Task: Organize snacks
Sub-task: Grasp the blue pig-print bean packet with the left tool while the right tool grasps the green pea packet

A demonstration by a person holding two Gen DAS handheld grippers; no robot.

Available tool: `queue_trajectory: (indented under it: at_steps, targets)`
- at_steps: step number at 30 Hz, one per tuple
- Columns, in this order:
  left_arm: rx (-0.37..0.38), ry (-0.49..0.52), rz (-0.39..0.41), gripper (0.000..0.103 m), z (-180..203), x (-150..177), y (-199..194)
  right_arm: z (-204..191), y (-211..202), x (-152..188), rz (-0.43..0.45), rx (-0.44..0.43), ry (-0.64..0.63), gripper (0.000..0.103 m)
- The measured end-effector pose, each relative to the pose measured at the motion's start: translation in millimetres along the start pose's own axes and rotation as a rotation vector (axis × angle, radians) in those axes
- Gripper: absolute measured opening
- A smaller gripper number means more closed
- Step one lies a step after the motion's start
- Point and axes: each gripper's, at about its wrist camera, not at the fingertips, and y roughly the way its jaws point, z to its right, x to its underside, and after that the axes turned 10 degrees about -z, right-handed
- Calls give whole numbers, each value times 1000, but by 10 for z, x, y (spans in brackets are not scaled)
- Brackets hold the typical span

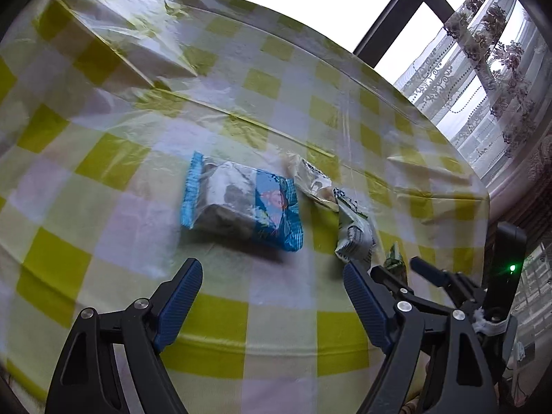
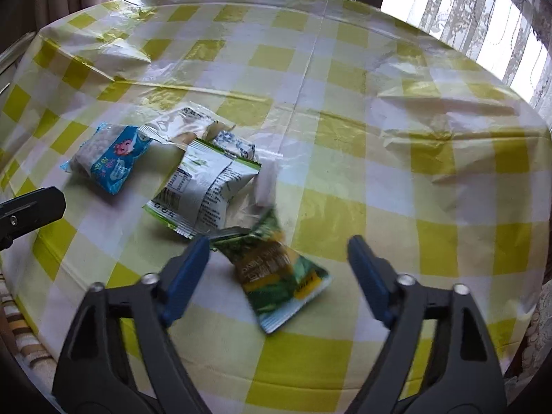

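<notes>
Several snack packets lie on a yellow-and-white checked tablecloth (image 1: 276, 327). A blue and silver packet (image 1: 238, 205) lies just ahead of my open, empty left gripper (image 1: 272, 276). A cream packet (image 1: 312, 181) and a white-green packet (image 1: 355, 238) lie to its right. In the right wrist view my right gripper (image 2: 279, 253) is open, with a green-yellow packet (image 2: 279, 276) lying between its fingers on the cloth, not clamped. Beyond it lie the white-green packet (image 2: 207, 189), the blue packet (image 2: 110, 160) and the cream packet (image 2: 186, 122).
The round table's cloth (image 2: 379, 120) is wrinkled, with raised folds at the far left (image 1: 114, 45). Windows and lace curtains (image 1: 490, 69) stand behind the table. The right gripper (image 1: 431, 272) shows at the lower right of the left view; the left gripper's finger (image 2: 31, 210) shows at the right view's left edge.
</notes>
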Motion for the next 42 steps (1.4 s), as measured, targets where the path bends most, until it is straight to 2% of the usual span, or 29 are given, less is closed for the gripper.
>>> queue_trajectory:
  at_steps: [2, 4, 8, 11, 16, 19, 25, 26, 29, 33, 34, 36, 38, 42]
  targets:
    - [7, -13, -9, 85, -35, -64, 68, 10, 61, 3, -20, -17, 12, 63]
    - [5, -36, -26, 84, -90, -150, 173, 21, 78, 12, -23, -41, 19, 58]
    - [-23, -27, -12, 84, -95, -290, 243, 51, 82, 20, -24, -95, 43, 44]
    - [-43, -34, 2, 84, -102, -418, 304, 50, 78, 28, -18, -104, 49, 42]
    - [0, -111, 13, 84, -226, -650, 384, 48, 81, 33, -13, -105, 51, 42]
    - [-28, -118, 13, 84, -206, -772, 459, 54, 81, 35, -10, -106, 52, 42]
    - [-221, -3, -16, 83, 30, -810, 606, 74, 79, 35, -6, -109, 64, 43]
    - [-264, 25, -19, 83, 70, -793, 628, 76, 78, 36, -5, -108, 68, 46]
    - [-307, 51, -23, 82, 111, -759, 653, 99, 86, 39, -5, -109, 86, 58]
    - [-423, 141, -37, 75, 215, -658, 707, 75, 91, 37, -7, -104, 79, 62]
    - [-424, 145, -30, 74, 218, -616, 696, 74, 92, 39, -6, -104, 79, 62]
    - [-431, 153, -22, 67, 201, -546, 648, 82, 91, 45, -5, -106, 83, 60]
    - [-425, 150, -17, 65, 168, -488, 592, 90, 78, 55, 2, -105, 88, 42]
    - [-419, 133, 1, 63, 77, -359, 449, 103, 68, 69, 5, -112, 94, 41]
